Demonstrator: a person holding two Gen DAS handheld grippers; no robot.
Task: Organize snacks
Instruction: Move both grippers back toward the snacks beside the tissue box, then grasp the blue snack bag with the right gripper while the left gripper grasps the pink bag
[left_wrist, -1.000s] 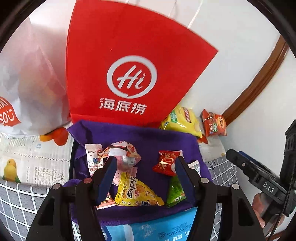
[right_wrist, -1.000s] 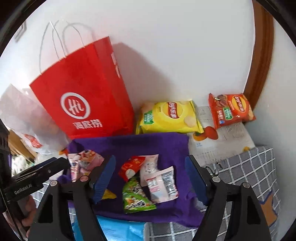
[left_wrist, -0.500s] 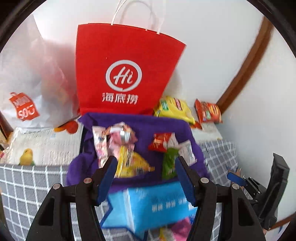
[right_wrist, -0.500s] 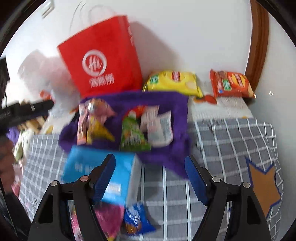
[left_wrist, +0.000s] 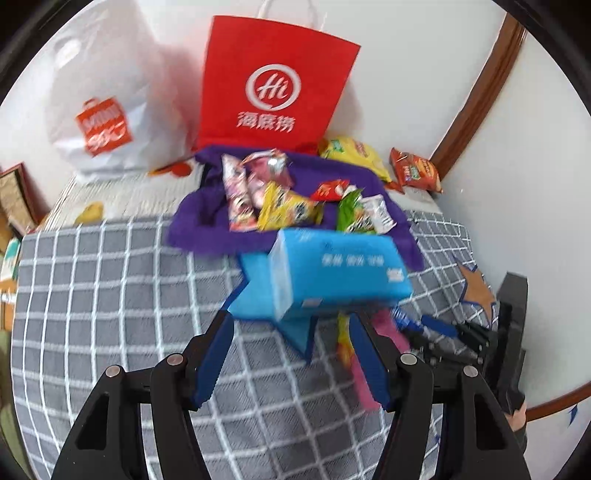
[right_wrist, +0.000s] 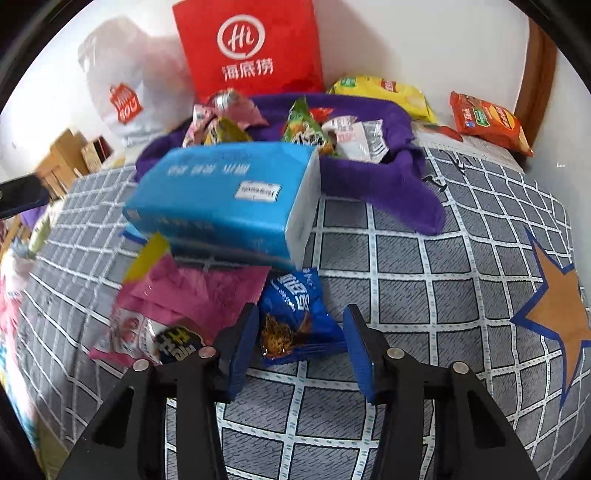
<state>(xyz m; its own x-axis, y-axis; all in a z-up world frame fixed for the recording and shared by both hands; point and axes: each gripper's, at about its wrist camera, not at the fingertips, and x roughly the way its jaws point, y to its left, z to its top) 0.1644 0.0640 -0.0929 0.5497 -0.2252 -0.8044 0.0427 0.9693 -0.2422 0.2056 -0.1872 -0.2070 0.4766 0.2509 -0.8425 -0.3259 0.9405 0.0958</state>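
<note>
Fingers of our right gripper (right_wrist: 299, 345) stand apart, and a small blue snack packet (right_wrist: 295, 314) with a crimped edge lies flat on the checked cover (right_wrist: 424, 280) between their tips. Left of them lies a pink packet (right_wrist: 177, 306), partly under a blue tissue pack (right_wrist: 229, 195). Beyond the tissue pack, a purple cloth (right_wrist: 399, 173) holds several small packets, with a red paper bag (right_wrist: 251, 44) standing behind it. Our left gripper (left_wrist: 290, 358) is also spread, holding nothing.
</note>
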